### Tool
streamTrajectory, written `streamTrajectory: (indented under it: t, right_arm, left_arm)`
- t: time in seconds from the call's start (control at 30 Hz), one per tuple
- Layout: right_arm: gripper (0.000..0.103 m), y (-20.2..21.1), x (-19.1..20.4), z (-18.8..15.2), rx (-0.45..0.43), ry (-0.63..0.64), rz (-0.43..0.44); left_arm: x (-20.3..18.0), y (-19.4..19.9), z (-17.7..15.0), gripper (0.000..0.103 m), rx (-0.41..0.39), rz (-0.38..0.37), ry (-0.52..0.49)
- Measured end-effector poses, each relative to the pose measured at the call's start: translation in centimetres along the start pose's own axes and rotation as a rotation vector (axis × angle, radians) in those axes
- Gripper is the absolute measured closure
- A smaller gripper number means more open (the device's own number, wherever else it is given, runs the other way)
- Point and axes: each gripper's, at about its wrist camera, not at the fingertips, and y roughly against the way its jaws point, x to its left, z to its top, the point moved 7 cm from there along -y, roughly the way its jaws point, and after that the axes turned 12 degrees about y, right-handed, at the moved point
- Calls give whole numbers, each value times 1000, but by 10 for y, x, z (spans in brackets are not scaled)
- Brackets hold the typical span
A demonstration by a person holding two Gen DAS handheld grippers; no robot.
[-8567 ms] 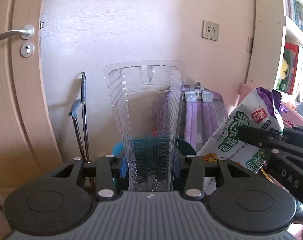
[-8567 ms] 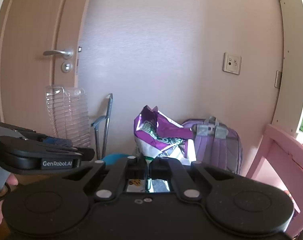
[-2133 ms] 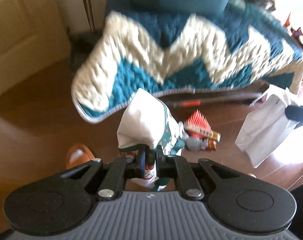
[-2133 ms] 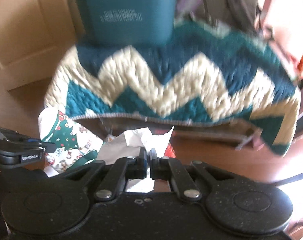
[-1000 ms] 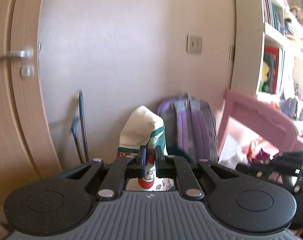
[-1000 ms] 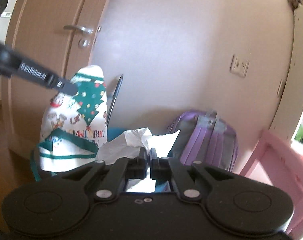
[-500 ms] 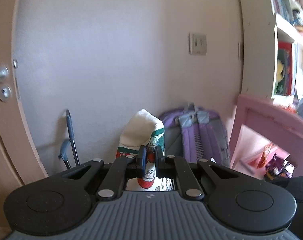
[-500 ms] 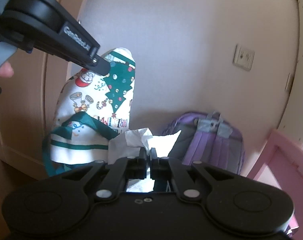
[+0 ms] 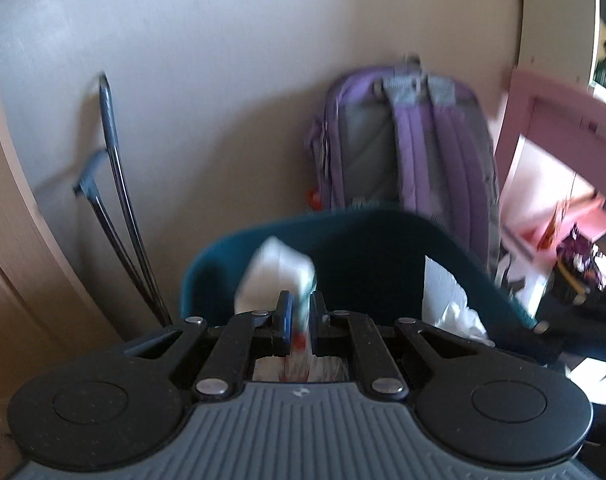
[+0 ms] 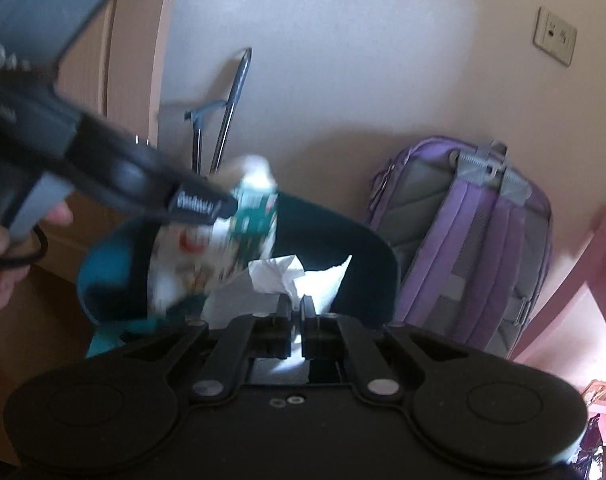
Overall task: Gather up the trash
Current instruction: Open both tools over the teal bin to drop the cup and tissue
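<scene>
A plain pale wall fills the background, with a wooden door at its left edge and a white wall socket high on the right. A purple backpack leans upright against the wall, and a pink piece of furniture stands just to its right. Two thin dark metal rods with a small handle lean against the wall near the door.

In front of the backpack stands a dark teal trash bin, its open top facing the cameras. The left gripper hangs over the bin's near rim with its jaws clamped on a white paper bag printed with green and red Christmas pictures; the bag is blurred and sits above the bin's opening. In the right wrist view, part of a hand shows at the left edge, holding that gripper.

The right gripper is just beside it, also over the bin, its jaws pinched almost together on a crumpled white paper. This paper sticks up from the jaws against the dark inside of the bin. In the left wrist view the same white paper shows over the bin's right side.
</scene>
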Motion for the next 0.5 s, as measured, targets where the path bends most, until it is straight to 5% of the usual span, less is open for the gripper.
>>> streamTrajectory:
  t: [0.5]
  right_arm:
    - [70, 2, 0, -11, 42, -40, 32]
  left_arm:
    - [3, -12, -40, 90, 156, -13, 34]
